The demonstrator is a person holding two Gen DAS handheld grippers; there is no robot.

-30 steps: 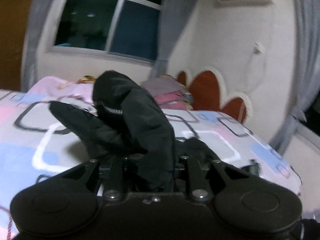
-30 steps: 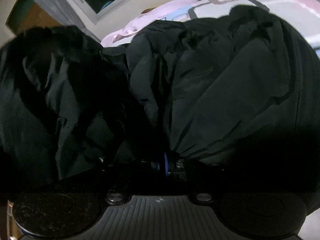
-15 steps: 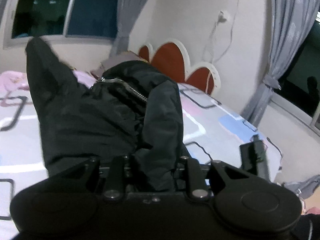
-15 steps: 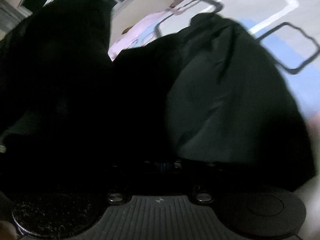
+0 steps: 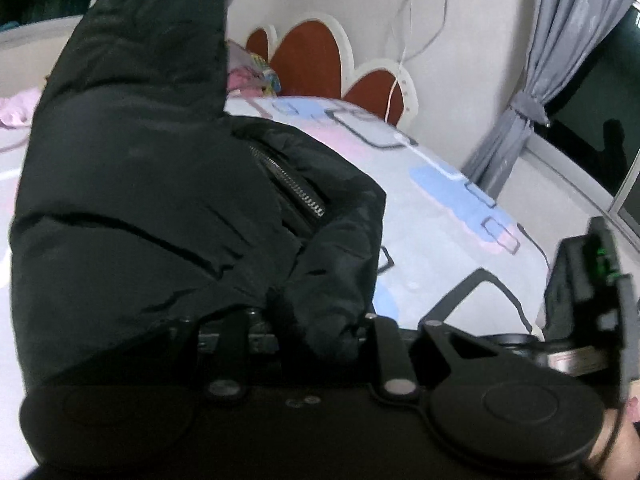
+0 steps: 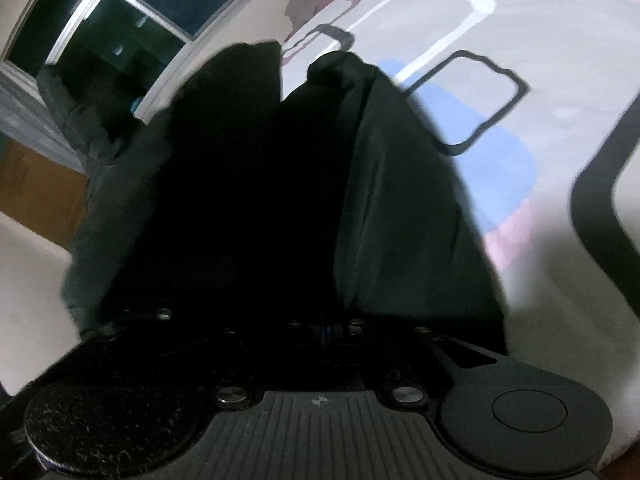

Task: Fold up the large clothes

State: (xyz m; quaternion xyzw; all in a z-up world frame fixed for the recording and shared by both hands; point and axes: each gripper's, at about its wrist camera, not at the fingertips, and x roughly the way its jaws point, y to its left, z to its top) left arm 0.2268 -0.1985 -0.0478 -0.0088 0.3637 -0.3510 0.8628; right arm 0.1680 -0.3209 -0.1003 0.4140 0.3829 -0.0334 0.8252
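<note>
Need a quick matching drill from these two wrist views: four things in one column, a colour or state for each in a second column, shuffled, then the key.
Things:
1. jacket
2. headboard
3. curtain
4. left gripper

Colour or state:
A. grey, tied back beside a dark window
B. black, zipper teeth showing
C. shut on the jacket
D. red-brown panels with a white scalloped edge

Pairs: 1-B, 2-D, 3-A, 4-C

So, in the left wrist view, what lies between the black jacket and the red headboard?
Only the patterned bedsheet, with a small pile of pink folded laundry near the headboard. The black jacket covers the rest.
</note>
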